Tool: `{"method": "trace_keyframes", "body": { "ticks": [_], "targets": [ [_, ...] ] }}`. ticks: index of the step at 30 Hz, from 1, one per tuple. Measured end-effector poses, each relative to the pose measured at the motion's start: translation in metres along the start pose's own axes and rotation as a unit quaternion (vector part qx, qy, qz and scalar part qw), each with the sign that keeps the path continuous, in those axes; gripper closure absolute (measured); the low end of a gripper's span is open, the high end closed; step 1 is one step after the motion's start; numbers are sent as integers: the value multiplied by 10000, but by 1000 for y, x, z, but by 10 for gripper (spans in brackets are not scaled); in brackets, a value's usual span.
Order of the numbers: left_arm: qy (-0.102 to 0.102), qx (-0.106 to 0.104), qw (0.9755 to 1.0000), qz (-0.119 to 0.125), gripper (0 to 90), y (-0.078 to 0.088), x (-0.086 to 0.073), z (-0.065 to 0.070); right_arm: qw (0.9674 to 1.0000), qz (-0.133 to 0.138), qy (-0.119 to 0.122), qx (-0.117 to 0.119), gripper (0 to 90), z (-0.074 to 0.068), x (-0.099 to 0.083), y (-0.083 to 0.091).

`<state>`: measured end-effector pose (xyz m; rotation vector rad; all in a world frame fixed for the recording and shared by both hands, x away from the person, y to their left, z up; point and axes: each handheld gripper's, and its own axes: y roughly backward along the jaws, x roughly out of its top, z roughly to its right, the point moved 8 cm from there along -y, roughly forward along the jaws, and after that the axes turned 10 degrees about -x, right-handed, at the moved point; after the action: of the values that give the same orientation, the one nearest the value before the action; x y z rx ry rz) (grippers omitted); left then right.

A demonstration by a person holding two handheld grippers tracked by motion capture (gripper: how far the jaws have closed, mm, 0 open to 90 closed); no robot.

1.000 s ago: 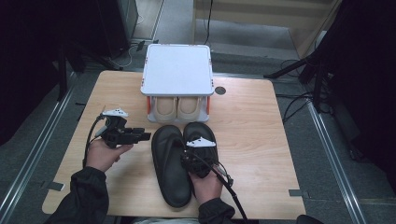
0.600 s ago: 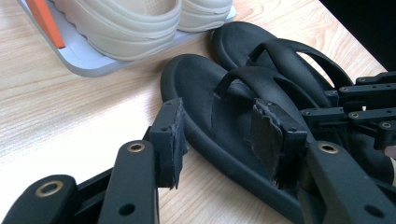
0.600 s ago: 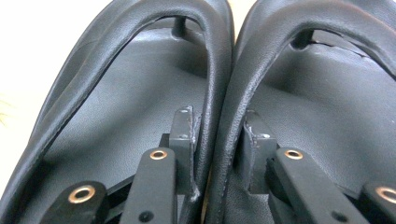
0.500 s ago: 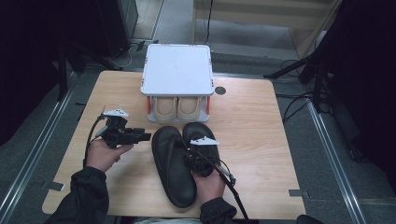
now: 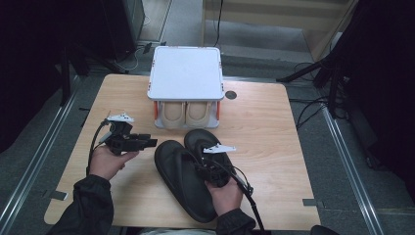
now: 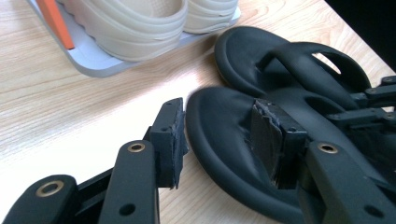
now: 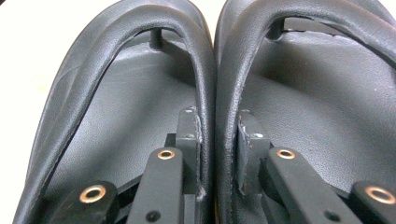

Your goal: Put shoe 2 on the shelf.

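While the left gripper [image 5: 147,142] hovers at about nine o'clock on the counter [image 5: 264,122], its fingers [image 6: 170,135] stand apart with nothing between them, aimed toward the two black sandals. In the left gripper view one finger hangs over bare wood and the other over the nearer sandal's edge; whether it touches cannot be told. The left sandal [image 5: 181,178] and the right sandal [image 5: 203,142] lie side by side near six o'clock, touching along their inner edges, the right one set farther toward twelve. The right gripper [image 5: 208,166] sits over them, and its fingers [image 7: 189,133] have just been closing: in the right gripper view one finger is inside each sandal, and the two adjoining straps are pinched together between them. At twelve o'clock stands a small white rack [image 5: 186,73] with orange posts, holding a beige pair [image 5: 186,113] on its lower shelf, just beyond the black sandals' toes.
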<state>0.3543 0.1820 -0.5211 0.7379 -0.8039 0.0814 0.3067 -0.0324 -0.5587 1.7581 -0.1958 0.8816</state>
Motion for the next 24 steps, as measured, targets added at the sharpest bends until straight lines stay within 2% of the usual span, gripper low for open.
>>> {"method": "trace_keyframes", "body": {
  "ticks": [2, 3, 6, 8, 9, 10, 11, 12, 13, 15, 21, 22, 23, 24],
  "targets": [
    [2, 57, 10000, 27, 545, 2, 0, -2, 9995, -37, 196, 258, 755, 0, 0, 4],
    [2, 57, 10000, 27, 541, 2, 0, -2, 9995, -37, 196, 258, 755, 0, 0, 4],
    [36, 105, 9999, 95, 528, 5, 1, -4, 9983, -25, 320, 478, 754, 1, 1, 8],
    [52, 105, 9999, 111, 517, 7, 0, -5, 9956, -41, 634, 689, 754, 6, 1, 9],
    [67, 113, 9999, 105, 517, 8, 0, -6, 9956, -41, 634, 689, 754, 6, 1, 9],
    [84, 126, 9998, 103, 509, 8, -1, -6, 9934, -41, 858, 757, 754, 8, 1, 9],
    [112, 145, 9998, 102, 509, 9, -2, -7, 9934, -41, 858, 757, 754, 8, 1, 9],
    [103, 171, 9998, 92, 506, 10, -3, -8, 9905, -117, 1053, 873, 754, 9, 2, 8],
    [97, 188, 9997, 105, 502, 11, -3, -8, 9885, -144, 1148, 979, 754, 9, 2, 8],
    [99, 200, 9997, 104, 499, 12, -5, -8, 9873, -151, 1198, 1033, 754, 9, 3, 8],
    [138, 279, 9994, 169, 493, 19, -10, -10, 9754, -200, 1665, 1432, 754, 9, 10, 11],
    [138, 289, 9993, 167, 483, 20, -11, -11, 9709, -184, 1801, 1565, 754, 10, 14, 12],
    [137, 290, 9994, 163, 483, 20, -12, -11, 9709, -184, 1801, 1565, 754, 10, 14, 12],
    [157, 322, 9993, 100, 473, 21, -15, -12, 9694, -202, 1854, 1593, 753, 11, 15, 12]
  ]
}}
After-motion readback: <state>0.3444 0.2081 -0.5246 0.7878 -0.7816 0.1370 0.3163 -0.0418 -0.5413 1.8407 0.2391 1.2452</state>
